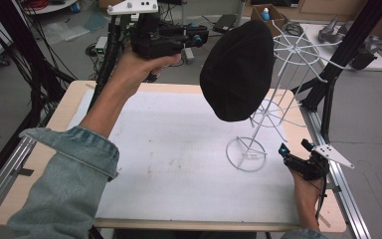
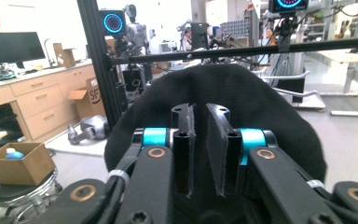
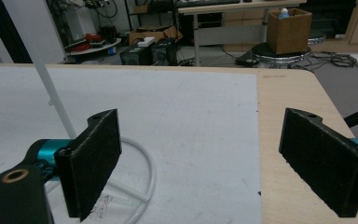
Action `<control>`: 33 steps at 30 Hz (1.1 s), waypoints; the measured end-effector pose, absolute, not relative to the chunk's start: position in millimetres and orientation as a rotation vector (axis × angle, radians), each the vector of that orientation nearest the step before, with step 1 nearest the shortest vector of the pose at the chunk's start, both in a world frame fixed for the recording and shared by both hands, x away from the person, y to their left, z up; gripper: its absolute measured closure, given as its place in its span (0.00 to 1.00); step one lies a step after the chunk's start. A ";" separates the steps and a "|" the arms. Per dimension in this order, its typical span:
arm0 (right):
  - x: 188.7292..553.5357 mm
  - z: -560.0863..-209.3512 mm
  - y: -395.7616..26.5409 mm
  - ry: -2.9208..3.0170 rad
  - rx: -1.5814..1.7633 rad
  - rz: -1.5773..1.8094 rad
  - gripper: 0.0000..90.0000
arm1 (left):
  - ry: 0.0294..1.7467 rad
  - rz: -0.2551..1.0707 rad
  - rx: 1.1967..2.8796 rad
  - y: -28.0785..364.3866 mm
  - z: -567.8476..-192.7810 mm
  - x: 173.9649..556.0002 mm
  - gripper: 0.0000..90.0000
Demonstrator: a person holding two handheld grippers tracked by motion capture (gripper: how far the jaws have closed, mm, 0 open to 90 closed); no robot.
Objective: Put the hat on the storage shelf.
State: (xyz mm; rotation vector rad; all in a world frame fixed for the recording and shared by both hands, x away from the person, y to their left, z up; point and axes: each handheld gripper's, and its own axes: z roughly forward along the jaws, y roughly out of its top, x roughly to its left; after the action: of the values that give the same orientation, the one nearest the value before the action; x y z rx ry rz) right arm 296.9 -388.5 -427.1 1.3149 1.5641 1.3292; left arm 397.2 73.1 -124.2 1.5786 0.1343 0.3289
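High view | left tongs (image 1: 201, 37) slightly parted by black hat (image 1: 238, 69) | right tongs (image 1: 293, 149) spread

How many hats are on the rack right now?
1. A single black hat hangs on the upper part of the white wire rack, over the table's right half; the rack's lower rings are bare.

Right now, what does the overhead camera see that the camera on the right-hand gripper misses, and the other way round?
High view alone: the black cap hanging on the white wire stand's top ring, the left gripper raised beside it, and a denim sleeve. Right gripper view alone: its own two black pads standing wide apart with nothing between them, close up. Both: the stand's base ring, the white mat, and the cardboard box with a bottle on a stool.
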 end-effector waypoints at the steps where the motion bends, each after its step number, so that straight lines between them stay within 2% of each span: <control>1: 296.8 -427.0 -388.3 1.565 1.313 1.325 0.13 | 0.140 0.336 1.584 73.7 -123.7 396.0 0.86; 10: 297.6 -427.6 -387.6 1.567 1.309 1.325 0.13 | 0.165 0.417 1.646 87.3 -120.5 381.9 0.79; 15: 297.8 -426.9 -386.7 1.566 1.311 1.327 0.13 | 0.233 0.443 1.615 109.2 -127.8 372.9 0.74; 33: 300.5 -427.1 -384.8 1.582 1.305 1.311 0.13 | 0.420 0.536 1.543 197.6 -195.5 337.3 0.53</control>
State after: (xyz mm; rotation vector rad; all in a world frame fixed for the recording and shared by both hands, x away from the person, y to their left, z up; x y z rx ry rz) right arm 300.5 -384.8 -427.1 1.3052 1.5820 1.3112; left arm 337.3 197.6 -195.5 1.5432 0.4198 0.5358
